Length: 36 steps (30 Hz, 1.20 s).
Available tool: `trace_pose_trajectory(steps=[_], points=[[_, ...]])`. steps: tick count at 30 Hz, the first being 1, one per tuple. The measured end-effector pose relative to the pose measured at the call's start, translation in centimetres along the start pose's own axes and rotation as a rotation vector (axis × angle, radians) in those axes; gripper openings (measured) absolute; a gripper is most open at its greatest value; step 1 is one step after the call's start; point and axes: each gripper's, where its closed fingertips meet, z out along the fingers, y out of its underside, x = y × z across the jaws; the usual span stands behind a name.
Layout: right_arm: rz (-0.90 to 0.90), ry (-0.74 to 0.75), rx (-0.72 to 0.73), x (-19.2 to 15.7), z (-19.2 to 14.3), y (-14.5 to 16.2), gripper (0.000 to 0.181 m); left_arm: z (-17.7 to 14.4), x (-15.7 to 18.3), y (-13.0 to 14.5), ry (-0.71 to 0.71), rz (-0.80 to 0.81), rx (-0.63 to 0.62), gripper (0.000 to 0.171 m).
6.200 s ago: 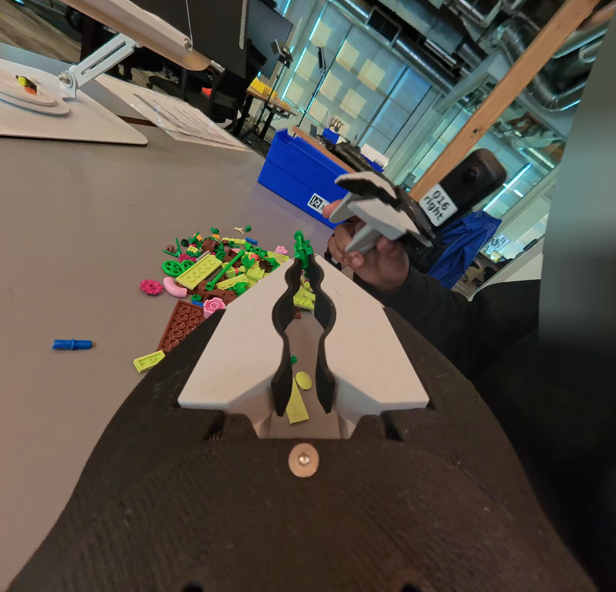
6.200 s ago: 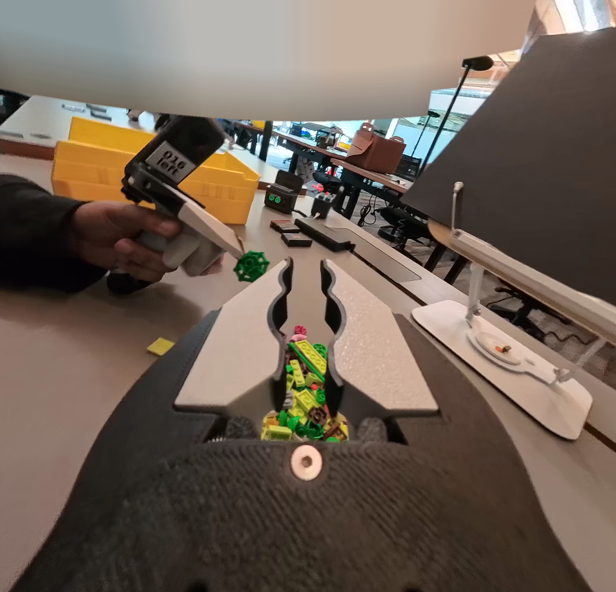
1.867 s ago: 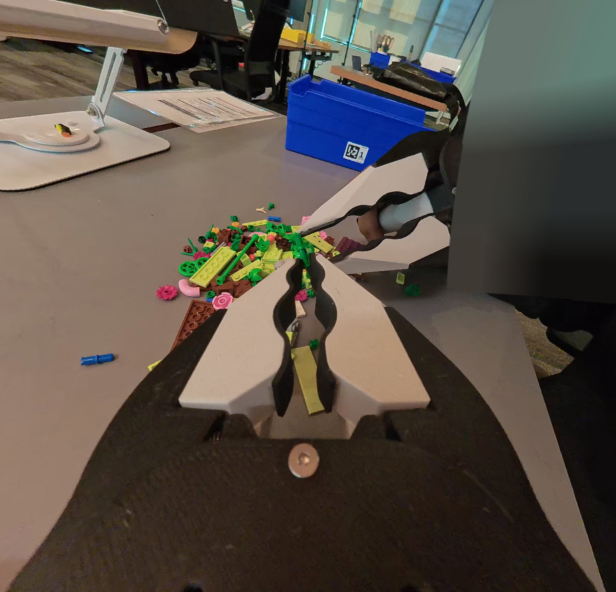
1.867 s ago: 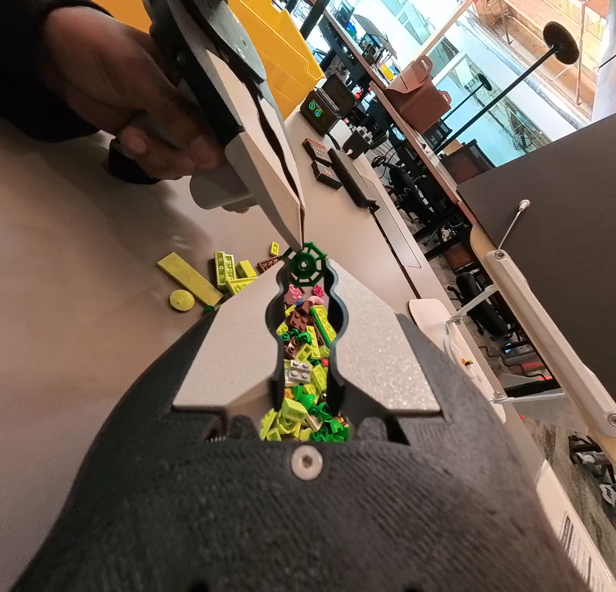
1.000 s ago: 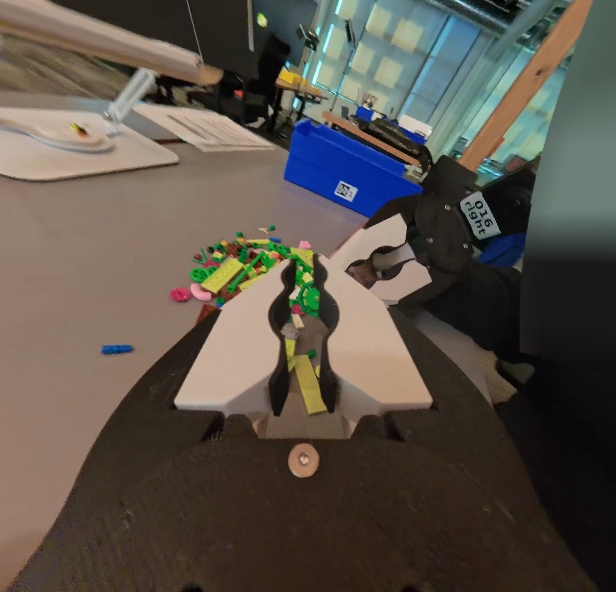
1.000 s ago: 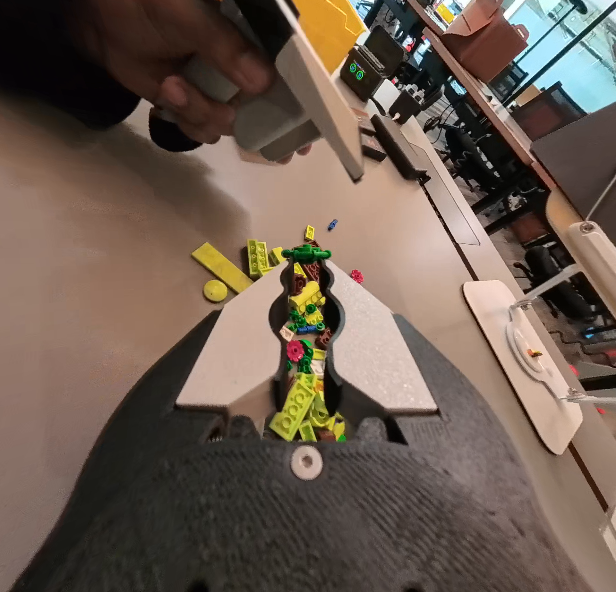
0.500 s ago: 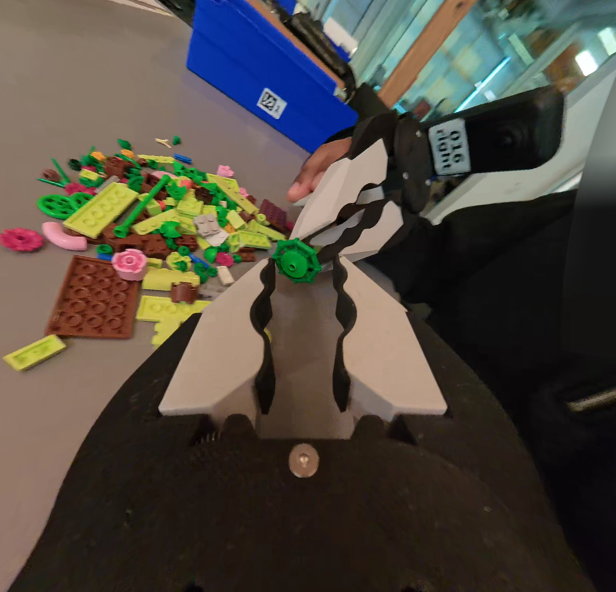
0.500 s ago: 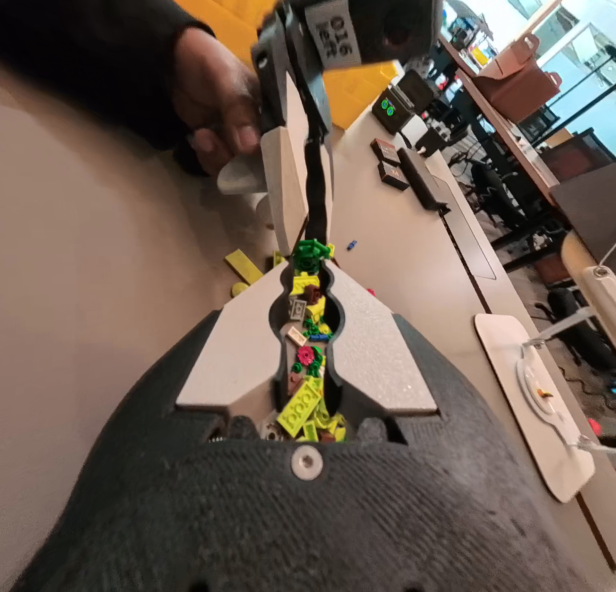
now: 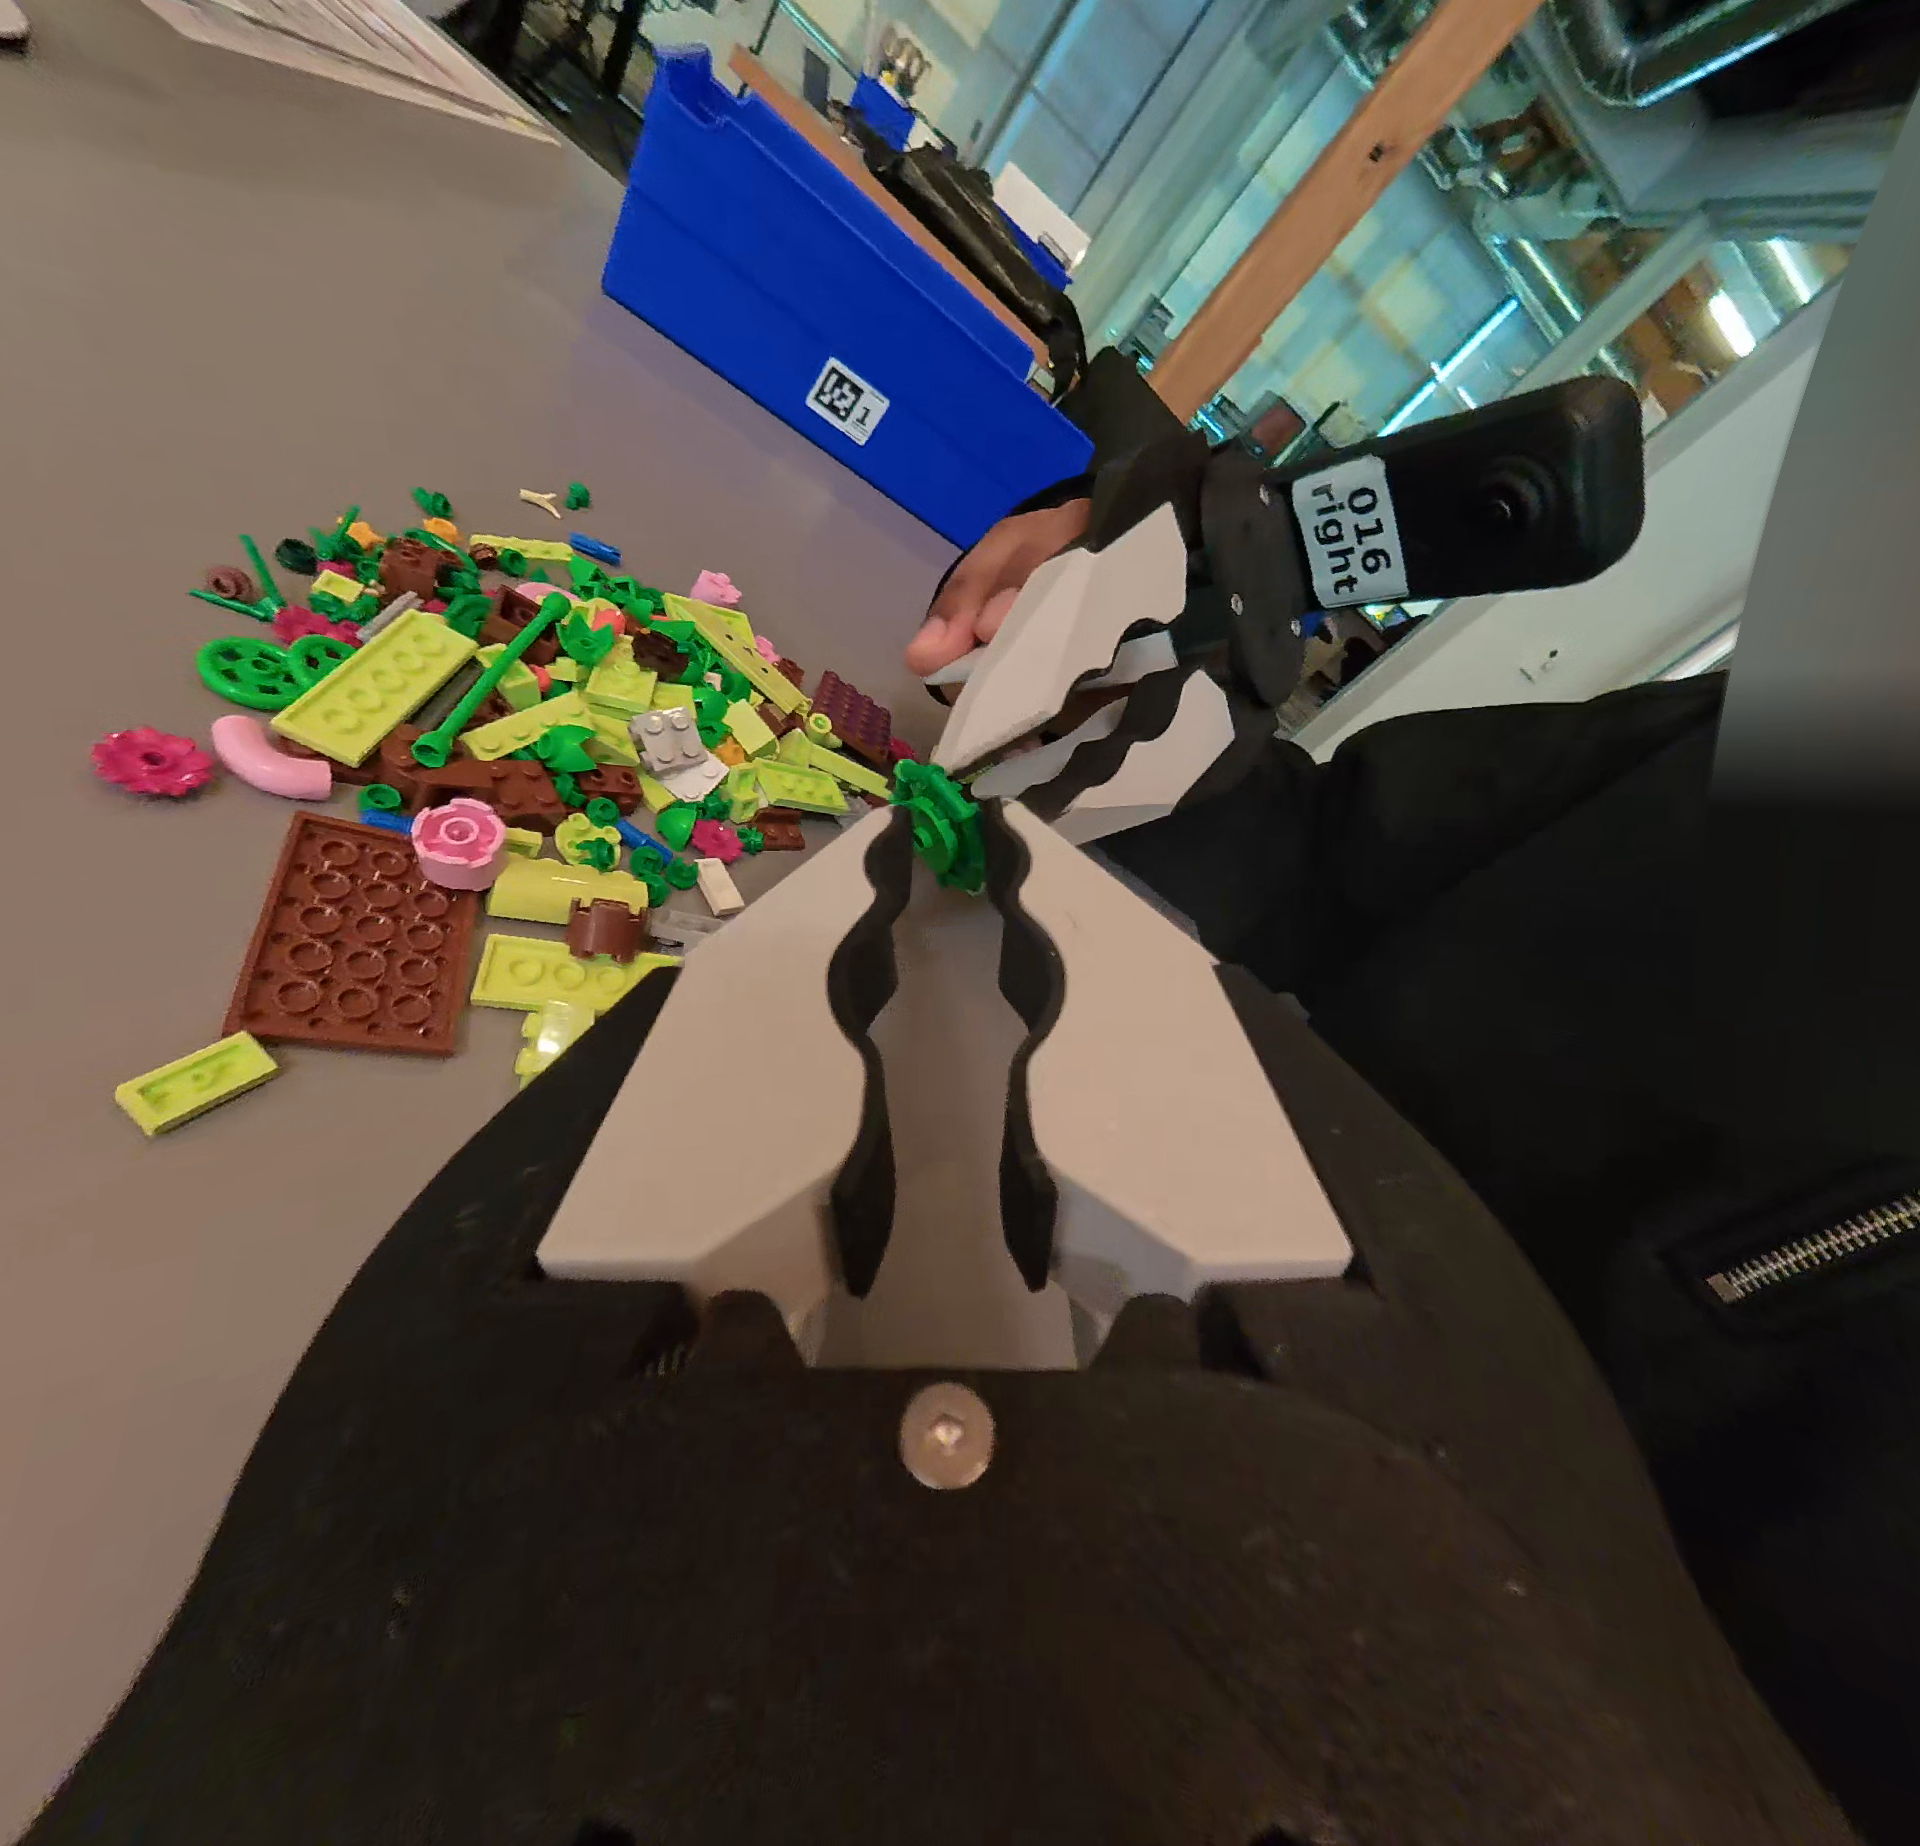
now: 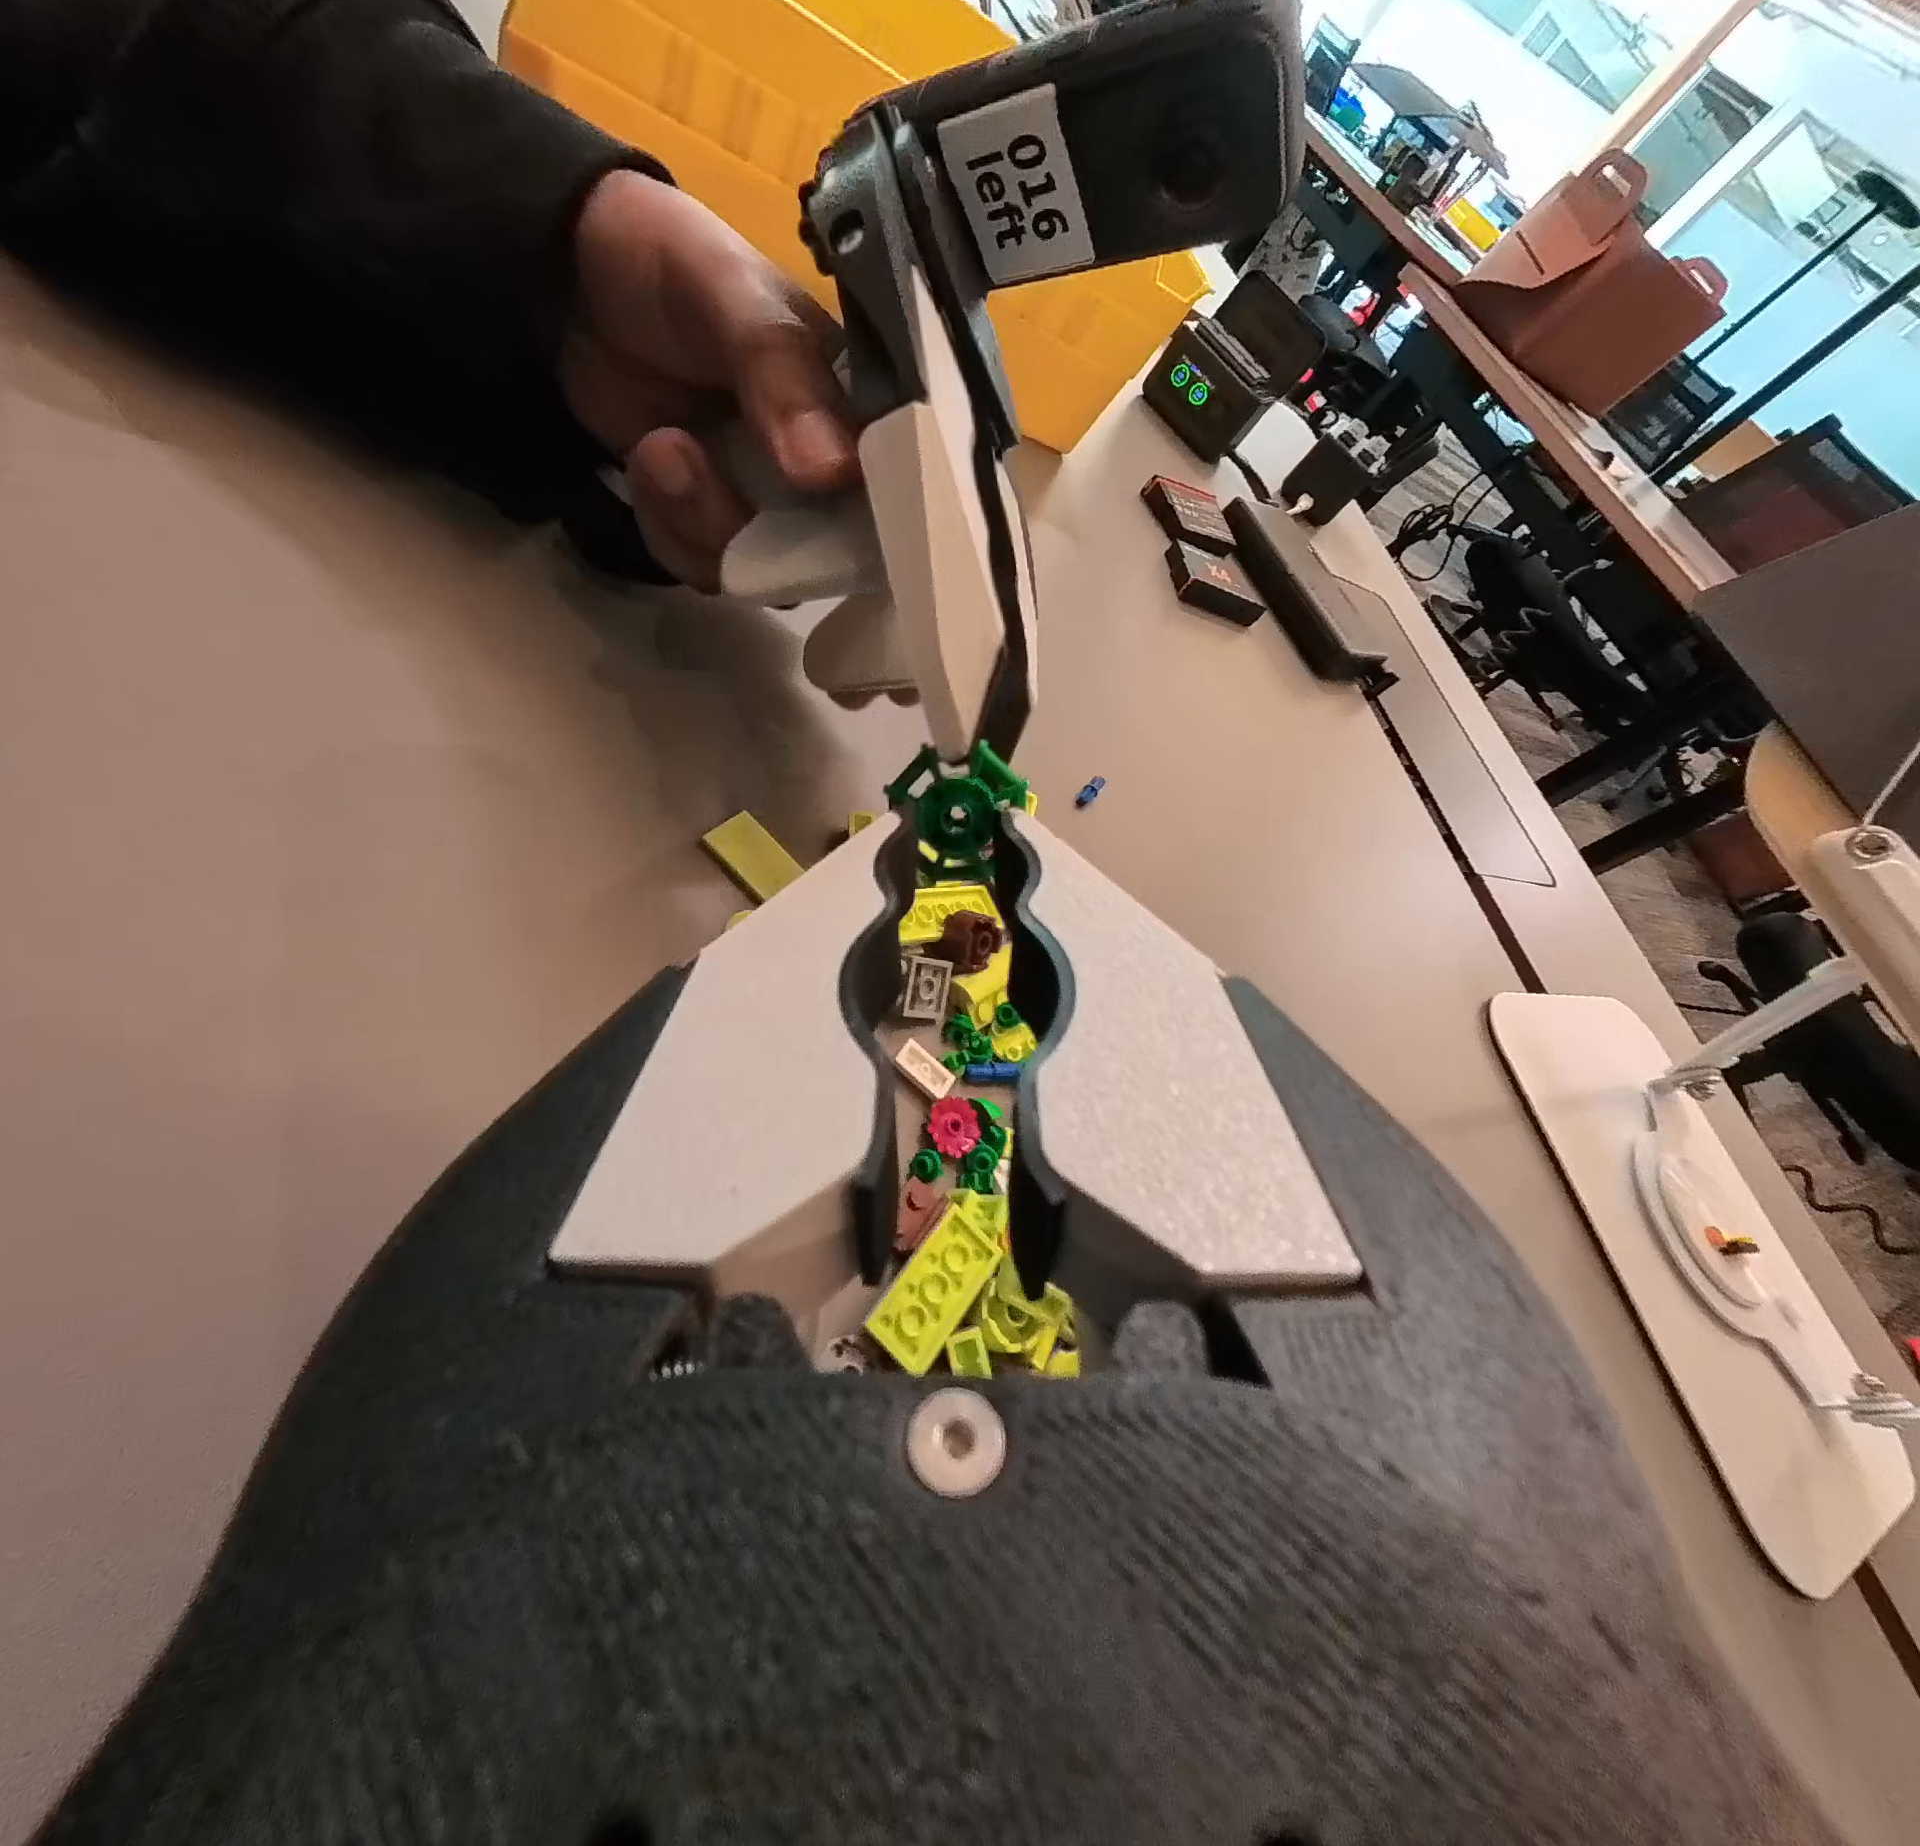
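A green spoked wheel piece [image 9: 937, 832] is held in the air above the grey table [image 9: 260, 342], just past a pile of small toy bricks [image 9: 540, 695]. My left gripper [image 9: 940, 828] is closed on it at the fingertips. My right gripper [image 9: 938, 766] comes in from the right and pinches the same piece. In the right wrist view the wheel [image 10: 951, 814] sits between my right gripper's tips [image 10: 961, 832]. The left gripper [image 10: 977, 742] reaches down onto it from above. The brick pile [image 10: 966, 1017] shows between the right fingers.
A blue bin [image 9: 810, 269] stands behind the pile and a yellow bin [image 10: 748, 40] on the other side. A brown plate [image 9: 353, 939] and lime plates lie at the pile's near edge. A white lamp base [image 10: 1704, 1277] and black devices [image 10: 1226, 549] lie farther along. My left and right fingertips are right by each other. The brown plate [image 9: 353, 939] lies around 10 centimetres away from my left fingertips.
Earlier my left gripper held the wheel, then my right gripper took it and the left let go. In the last half second the left came back and narrowed its jaws onto it.
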Motion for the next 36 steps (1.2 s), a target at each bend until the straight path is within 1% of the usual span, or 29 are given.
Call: trace_pose_trajectory(steps=[1,6,13,18,25,29,32,36], points=[[-0.004,0.000,-0.003,0.0,0.0,0.0,0.011,0.0,-0.1,0.1,-0.001,-0.005,-0.004,0.005],[-0.063,0.021,-0.037,-0.1,0.2,0.4,0.011,0.0,-0.6,0.3,-0.027,-0.022,-0.026,0.003],[-0.160,0.111,-0.029,0.5,0.4,0.3,0.011,-0.1,-1.0,-0.2,-0.059,-0.031,0.016,0.000],[-0.139,0.129,-0.041,0.8,0.6,0.5,0.017,-0.1,-1.3,-0.5,-0.150,0.069,0.026,0.001],[-0.189,0.168,-0.079,1.2,0.7,1.0,0.019,0.1,-1.6,-0.4,-0.271,0.190,0.003,0.001],[-0.204,0.184,-0.073,1.3,0.6,0.8,0.018,-0.1,-2.1,-0.6,-0.360,0.277,-0.014,0.001],[-0.171,0.181,-0.056,1.4,0.5,0.6,0.017,-0.3,-2.1,-0.9,-0.380,0.313,-0.007,0.001],[-0.155,0.191,-0.051,1.7,0.5,0.7,0.016,0.0,-1.6,-0.8,-0.348,0.292,0.005,0.001]])
